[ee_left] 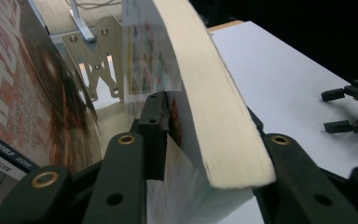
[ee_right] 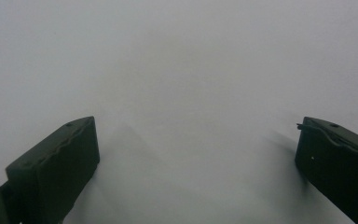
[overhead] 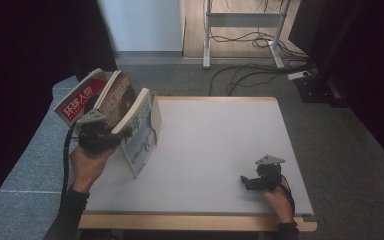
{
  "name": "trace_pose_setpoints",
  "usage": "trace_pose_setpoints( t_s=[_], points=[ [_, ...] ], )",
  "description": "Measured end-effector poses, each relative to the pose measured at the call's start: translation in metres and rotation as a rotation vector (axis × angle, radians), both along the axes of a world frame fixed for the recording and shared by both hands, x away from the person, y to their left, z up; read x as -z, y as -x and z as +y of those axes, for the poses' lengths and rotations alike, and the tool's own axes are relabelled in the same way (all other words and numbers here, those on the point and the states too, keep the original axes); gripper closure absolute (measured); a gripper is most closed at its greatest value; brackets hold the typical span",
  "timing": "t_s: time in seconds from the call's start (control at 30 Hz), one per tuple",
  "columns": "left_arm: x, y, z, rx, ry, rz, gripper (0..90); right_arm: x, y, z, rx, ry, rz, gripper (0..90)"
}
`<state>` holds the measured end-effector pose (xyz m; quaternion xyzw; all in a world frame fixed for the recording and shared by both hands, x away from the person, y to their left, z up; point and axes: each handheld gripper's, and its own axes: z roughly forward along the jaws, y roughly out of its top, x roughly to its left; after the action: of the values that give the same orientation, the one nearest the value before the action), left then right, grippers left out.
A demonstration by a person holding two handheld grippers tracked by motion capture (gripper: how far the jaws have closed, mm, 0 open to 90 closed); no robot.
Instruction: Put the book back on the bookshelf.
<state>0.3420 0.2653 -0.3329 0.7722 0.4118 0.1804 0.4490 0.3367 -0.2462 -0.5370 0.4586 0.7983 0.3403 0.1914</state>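
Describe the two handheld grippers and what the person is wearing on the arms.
Both grippers are black, two-jawed, each topped by a grey three-cornered plate. The left gripper shows brass-coloured rivets on its black linkage arms, and a black cable trails from it along the forearm. The right gripper has blocky black jaws and black cabling at the wrist. Dark sleeves cover both forearms.

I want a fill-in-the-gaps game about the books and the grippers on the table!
1. The left gripper has a thick ____ between its jaws.
2. The right gripper has its jaws ____ over the bare table.
3. The magazine farthest left in the high view has a ____ cover with white letters.
4. A metal ____ stands behind the book in the left gripper view.

Missing words: book; open; red; bookend
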Motion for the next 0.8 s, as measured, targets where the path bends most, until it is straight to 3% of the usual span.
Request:
trace_pose_setpoints(
  t_s=[0.2,0.27,0.47,0.8],
  points=[
    [0.003,0.005,-0.001,-0.011,-0.017,-0.036,58.3,0.000,0.000,0.000,0.000,0.000,0.000,0.0],
    [0.006,0.009,-0.001,-0.018,-0.025,-0.064,57.0,0.000,0.000,0.000,0.000,0.000,-0.001,0.0],
    [0.017,0.018,-0.003,-0.029,-0.054,-0.094,55.6,0.000,0.000,0.000,0.000,0.000,-0.001,0.0],
    [0.047,0.027,-0.001,-0.033,-0.062,-0.089,59.4,0.000,0.000,0.000,-0.001,0.001,0.000,0.0]
  ],
)
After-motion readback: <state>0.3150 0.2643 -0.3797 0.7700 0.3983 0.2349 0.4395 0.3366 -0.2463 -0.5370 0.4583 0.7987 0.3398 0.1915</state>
